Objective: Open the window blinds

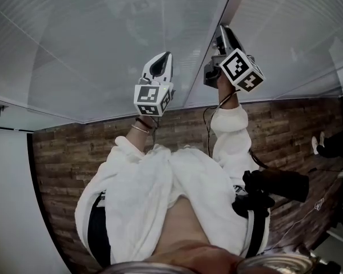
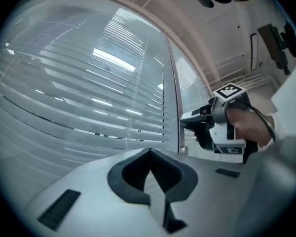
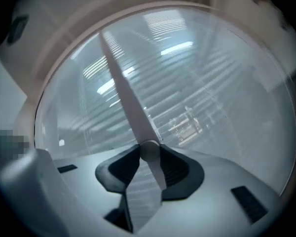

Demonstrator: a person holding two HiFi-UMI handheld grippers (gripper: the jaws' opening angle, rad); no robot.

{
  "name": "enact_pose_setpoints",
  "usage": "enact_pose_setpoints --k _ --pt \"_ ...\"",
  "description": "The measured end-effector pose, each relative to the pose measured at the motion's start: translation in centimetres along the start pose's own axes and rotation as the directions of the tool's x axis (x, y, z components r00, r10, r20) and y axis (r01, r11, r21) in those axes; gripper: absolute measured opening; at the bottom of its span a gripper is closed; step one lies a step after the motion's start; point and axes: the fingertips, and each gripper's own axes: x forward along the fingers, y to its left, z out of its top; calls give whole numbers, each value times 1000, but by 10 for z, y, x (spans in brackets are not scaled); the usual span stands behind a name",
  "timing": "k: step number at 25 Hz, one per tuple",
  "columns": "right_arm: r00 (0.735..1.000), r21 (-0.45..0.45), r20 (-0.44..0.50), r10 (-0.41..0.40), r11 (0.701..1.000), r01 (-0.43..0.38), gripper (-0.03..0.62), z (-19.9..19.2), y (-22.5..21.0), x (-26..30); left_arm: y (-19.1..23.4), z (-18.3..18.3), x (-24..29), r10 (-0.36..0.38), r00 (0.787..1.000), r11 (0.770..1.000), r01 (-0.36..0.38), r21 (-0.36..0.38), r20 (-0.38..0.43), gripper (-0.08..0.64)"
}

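The window blinds (image 1: 91, 44) fill the upper head view, with pale horizontal slats (image 2: 89, 98) lying nearly flat. A slim white wand (image 3: 124, 95) hangs in front of them. My right gripper (image 1: 223, 32) is raised to it and is shut on the wand (image 3: 149, 151), which runs on below the jaws. My left gripper (image 1: 162, 59) is held up just left of it, close to the slats, shut with nothing between its fingers (image 2: 149, 157). In the left gripper view the right gripper (image 2: 187, 122) shows beside a pale upright strip (image 2: 176, 93).
A person in a white garment (image 1: 160, 198) holds both grippers overhead. Below lies a wood-plank floor (image 1: 63, 170), with black gear (image 1: 274, 184) at the right. A white wall (image 1: 11, 210) stands at the left.
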Motion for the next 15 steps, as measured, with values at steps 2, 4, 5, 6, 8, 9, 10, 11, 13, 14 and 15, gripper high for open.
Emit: enact_pose_setpoints --k 2,4,5,6,8,9,10,11,13,14,15 --pt "998 -375 -45 -42 927 22 130 0 3 -2 0 1 1 -3 1000 1000 3 1 0 2" --pt "993 -669 -67 -100 743 30 132 -1 6 -2 1 2 4 -2 1000 1000 2 5 1 2" --pt "989 -760 -77 -126 650 24 132 -3 7 0 2 2 5 0 1000 1000 0 6 1 2" --pt "985 -819 -84 -150 573 18 132 -6 9 1 2 2 7 2 1000 1000 -2 6 1 2" --pt "980 -871 -78 -182 491 22 130 -7 9 2 1 2 9 2 1000 1000 -2 7 0 2" --pt "981 -867 -71 -183 498 30 130 -7 8 2 -1 2 9 -1 1000 1000 1 8 1 2" --pt "983 -839 -66 -173 543 39 130 -6 7 2 -4 3 10 -4 1000 1000 4 10 1 2" --pt "986 -782 -62 -153 622 47 130 -5 6 2 -6 3 10 -8 1000 1000 8 11 2 2" --pt "994 -574 -51 -94 817 48 130 -4 3 1 -8 3 9 -13 1000 1000 13 13 2 2" --pt "997 -439 -40 -64 898 40 130 -4 2 1 -8 3 8 -14 1000 1000 14 14 3 2" --pt "999 -304 -24 -40 952 31 130 -3 1 0 -8 3 7 -13 1000 1000 13 16 4 2"
